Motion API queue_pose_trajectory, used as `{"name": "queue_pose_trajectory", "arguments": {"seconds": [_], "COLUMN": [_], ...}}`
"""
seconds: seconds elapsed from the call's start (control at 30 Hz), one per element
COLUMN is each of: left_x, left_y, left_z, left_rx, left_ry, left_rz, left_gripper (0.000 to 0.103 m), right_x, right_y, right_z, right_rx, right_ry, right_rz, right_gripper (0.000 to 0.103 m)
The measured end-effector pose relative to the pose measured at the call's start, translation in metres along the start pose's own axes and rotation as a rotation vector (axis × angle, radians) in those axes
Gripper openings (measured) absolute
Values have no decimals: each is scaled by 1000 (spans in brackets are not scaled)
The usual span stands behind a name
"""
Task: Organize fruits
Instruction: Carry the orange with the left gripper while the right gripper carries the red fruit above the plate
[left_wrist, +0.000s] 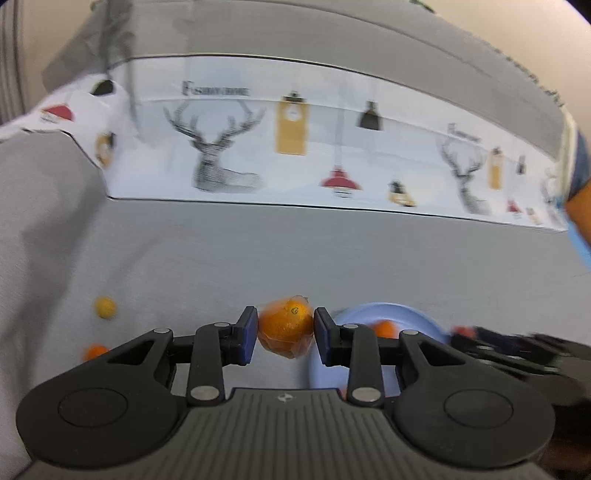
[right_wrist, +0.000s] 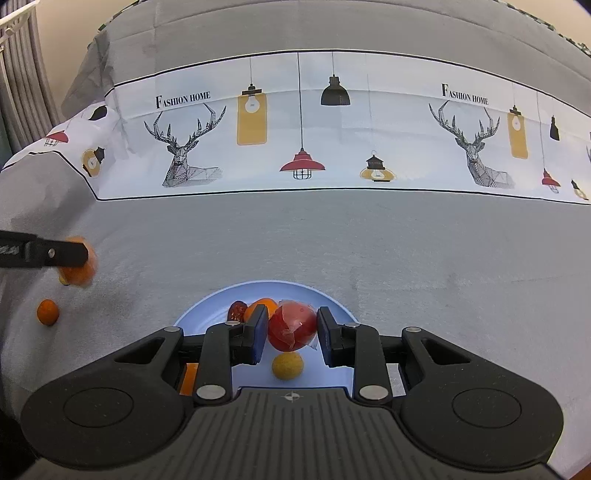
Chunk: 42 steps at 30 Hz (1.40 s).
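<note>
The left gripper held an orange wrapped in clear film. The orange sat right between the two blue pads, and both pads pressed on its sides. The jaws were only as far apart as the orange was wide. In the right wrist view the same orange showed at the far left, up off the cloth, well apart from the plate.

The right gripper had a red fruit between its pads. This fruit was wrapped in film too. The left pad touched it. I could not tell if the right pad touched it, as a thin gap seemed to show there. The jaws stood about as wide as the fruit. The red fruit hung over the blue plate.

On the plate lay a small yellow fruit, just below the red one. Behind the left pad sat an orange fruit and a dark red fruit, side by side near the far rim.

On the grey cloth to the left lay two loose fruits. One was a small orange ball. In the left wrist view it was near a little yellow ball. Both were well apart from the plate.

The cloth had a white band with deer and lamps drawn on it.
</note>
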<state>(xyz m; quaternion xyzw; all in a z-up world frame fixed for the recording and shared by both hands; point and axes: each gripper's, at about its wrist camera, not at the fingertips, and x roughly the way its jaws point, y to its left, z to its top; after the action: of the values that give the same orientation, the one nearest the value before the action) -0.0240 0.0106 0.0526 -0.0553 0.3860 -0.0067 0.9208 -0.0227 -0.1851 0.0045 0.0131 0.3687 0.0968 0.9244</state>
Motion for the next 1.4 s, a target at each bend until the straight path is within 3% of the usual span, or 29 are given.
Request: {"name": "queue_pose_trajectory", "arguments": {"seconds": [0.2, 0.47, 0.7, 1.07, 1.4], "left_x": [16, 47, 53, 65, 64], "left_y": [-34, -26, -40, -52, -46], "left_z": [-34, -37, -37, -43, -40], "left_rx": [110, 16, 46, 85, 58], "left_ry": [58, 140, 121, 126, 123], "left_rz": [-62, -161, -202, -183, -173], "left_gripper": [36, 36, 36, 36, 36], "right_x": [2, 6, 12, 18, 20], "right_y": [-1, -4, -5, -6, -5], "right_z": [0, 0, -3, -6, -8], "right_rx": [-6, -1, -4, -6, -16], "right_ry": [5, 14, 30, 60, 69], "right_rz": [-9, -23, -30, -48, -54], "right_gripper": [30, 30, 30, 30, 30]}}
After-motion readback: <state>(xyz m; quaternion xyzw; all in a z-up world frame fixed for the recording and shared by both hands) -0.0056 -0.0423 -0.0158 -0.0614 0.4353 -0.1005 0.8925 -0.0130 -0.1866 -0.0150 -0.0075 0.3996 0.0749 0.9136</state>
